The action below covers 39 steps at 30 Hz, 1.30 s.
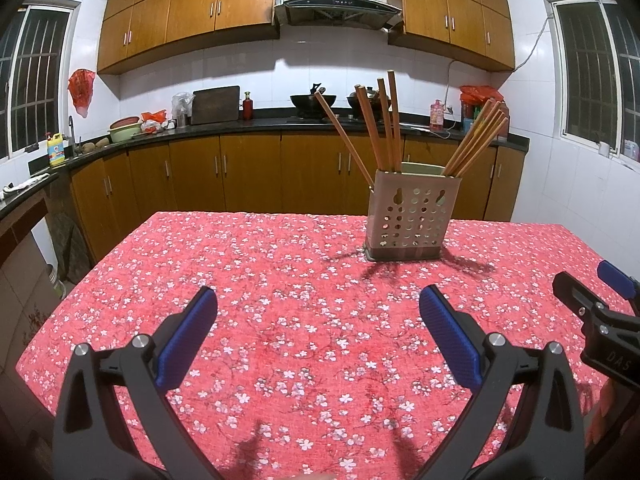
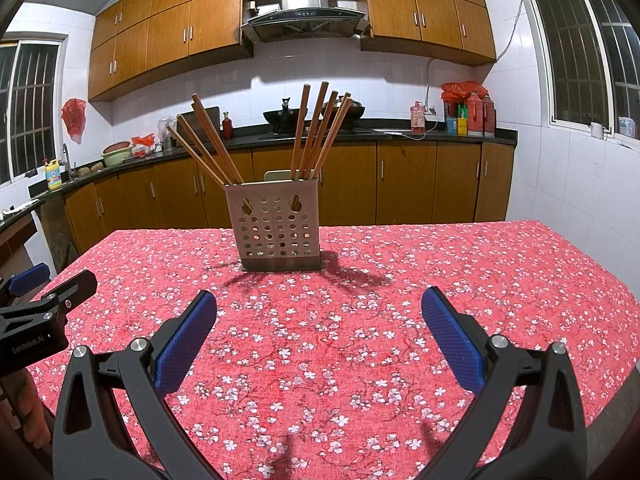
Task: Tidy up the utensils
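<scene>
Low in the left wrist view, the left gripper [image 1: 318, 312] spreads its two blue-padded fingers [image 1: 186, 340] wide apart with nothing between them, hovering over the red floral tablecloth [image 1: 280, 280]. Right of centre in that frame stands the perforated metal utensil holder [image 1: 410, 216] on the cloth, well ahead of the fingertips. Wooden chopsticks [image 1: 384, 124] stick up out of it in two bunches, one fanning toward the upper left, the other leaning to the upper right. At the far right edge of the frame the right gripper [image 1: 600, 292] shows from the side.

Turning to the right wrist view, the left gripper [image 2: 44, 284] appears at the left edge, seen from the side. The utensil holder [image 2: 276, 226] sits a little left of centre, its chopsticks [image 2: 316, 132] again split into a left-leaning bunch and a nearly upright one. Low in the frame, the right gripper [image 2: 320, 312] is likewise spread wide and empty above the tablecloth [image 2: 400, 280], with the holder well beyond its pads [image 2: 452, 344]. Behind, along the top of both frames, run wooden kitchen cabinets [image 2: 168, 28].
</scene>
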### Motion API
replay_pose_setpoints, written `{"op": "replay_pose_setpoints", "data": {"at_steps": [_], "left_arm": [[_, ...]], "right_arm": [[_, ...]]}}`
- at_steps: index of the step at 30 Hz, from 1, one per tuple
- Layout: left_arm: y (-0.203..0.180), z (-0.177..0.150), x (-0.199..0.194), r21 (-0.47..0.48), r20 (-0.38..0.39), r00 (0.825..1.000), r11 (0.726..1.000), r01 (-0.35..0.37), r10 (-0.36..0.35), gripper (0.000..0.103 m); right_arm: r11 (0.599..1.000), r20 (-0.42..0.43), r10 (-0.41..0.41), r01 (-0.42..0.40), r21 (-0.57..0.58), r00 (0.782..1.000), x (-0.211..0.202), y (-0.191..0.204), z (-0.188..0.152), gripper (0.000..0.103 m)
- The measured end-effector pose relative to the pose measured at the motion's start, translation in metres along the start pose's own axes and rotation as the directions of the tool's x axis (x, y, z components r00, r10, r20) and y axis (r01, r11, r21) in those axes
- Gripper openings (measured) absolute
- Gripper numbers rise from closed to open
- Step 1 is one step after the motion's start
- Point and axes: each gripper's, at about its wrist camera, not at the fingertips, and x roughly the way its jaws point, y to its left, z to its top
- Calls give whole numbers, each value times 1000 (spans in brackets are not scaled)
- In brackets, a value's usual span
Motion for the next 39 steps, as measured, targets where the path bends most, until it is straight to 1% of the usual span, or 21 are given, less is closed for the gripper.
{"op": "replay_pose_setpoints", "data": {"at_steps": [17, 39], "left_arm": [[3, -2, 1, -1, -2, 1000, 1000, -11, 11, 99], [7, 1, 4, -9, -14, 1000, 1000, -4, 4, 99]], "right_arm": [[1000, -4, 5, -5, 0, 1000, -1, 0, -2, 101], [1000, -6, 5, -5, 3, 1000, 1, -1, 0, 101]]}}
